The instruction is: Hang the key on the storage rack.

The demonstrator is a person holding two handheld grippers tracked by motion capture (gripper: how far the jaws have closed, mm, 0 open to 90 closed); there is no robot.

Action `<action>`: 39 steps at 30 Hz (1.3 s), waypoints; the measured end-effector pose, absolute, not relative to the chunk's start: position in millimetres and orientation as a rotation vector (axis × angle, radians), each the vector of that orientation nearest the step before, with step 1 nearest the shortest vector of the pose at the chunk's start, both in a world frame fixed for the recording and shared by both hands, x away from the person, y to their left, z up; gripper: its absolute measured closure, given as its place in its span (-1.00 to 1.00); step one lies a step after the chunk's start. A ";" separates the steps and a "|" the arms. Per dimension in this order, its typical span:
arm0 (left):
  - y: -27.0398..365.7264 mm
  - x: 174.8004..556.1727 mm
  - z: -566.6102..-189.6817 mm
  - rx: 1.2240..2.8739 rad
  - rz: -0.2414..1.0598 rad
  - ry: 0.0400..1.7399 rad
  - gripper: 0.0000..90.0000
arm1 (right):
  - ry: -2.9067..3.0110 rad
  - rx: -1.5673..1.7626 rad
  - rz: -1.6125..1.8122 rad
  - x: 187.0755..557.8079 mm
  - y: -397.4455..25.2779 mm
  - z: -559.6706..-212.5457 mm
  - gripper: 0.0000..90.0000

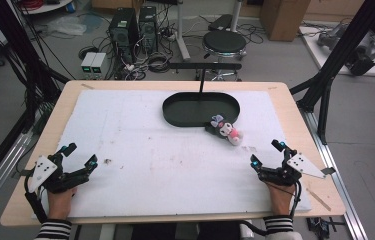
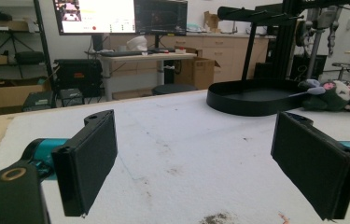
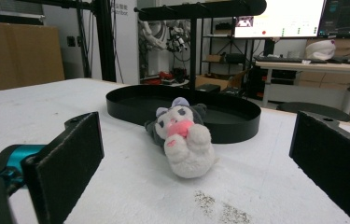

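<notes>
A grey floor (image 1: 275, 60) spreads beyond the wooden table (image 1: 295, 107), strewn with tangled cables (image 1: 150, 62). Two black computer towers (image 1: 134, 25) stand there beside a round black stool (image 1: 224, 41) and a cardboard box (image 1: 281, 17). Black metal frame posts (image 1: 342, 47) rise at both sides. Farther off, two lit monitors (image 2: 121, 15) sit on a desk (image 2: 140, 56), with wooden cabinets (image 2: 219, 46) along a pale wall and dark shelving (image 2: 9, 51) nearby.

Computer towers (image 1: 134, 27) on floor, black round stool (image 1: 224, 42), cardboard box (image 1: 285, 17), lit monitors (image 2: 95, 15)
</notes>
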State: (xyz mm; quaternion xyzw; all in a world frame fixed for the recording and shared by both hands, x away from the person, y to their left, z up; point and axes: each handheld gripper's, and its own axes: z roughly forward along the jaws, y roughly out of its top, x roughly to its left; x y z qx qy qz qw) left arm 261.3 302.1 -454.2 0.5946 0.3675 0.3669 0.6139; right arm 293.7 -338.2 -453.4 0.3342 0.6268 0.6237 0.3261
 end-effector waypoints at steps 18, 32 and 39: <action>301.4 261.5 -454.0 1.376 0.849 0.852 -0.67 | 1.645 0.868 1.624 293.7 -337.2 -453.4 -0.96; 301.6 261.1 -454.1 1.372 0.854 0.849 -0.67 | 1.707 0.933 1.640 303.6 -339.7 -445.2 -0.96; 301.9 261.3 -454.0 1.374 0.851 0.849 -0.67 | 1.855 0.851 1.517 316.7 -331.6 -411.0 -0.96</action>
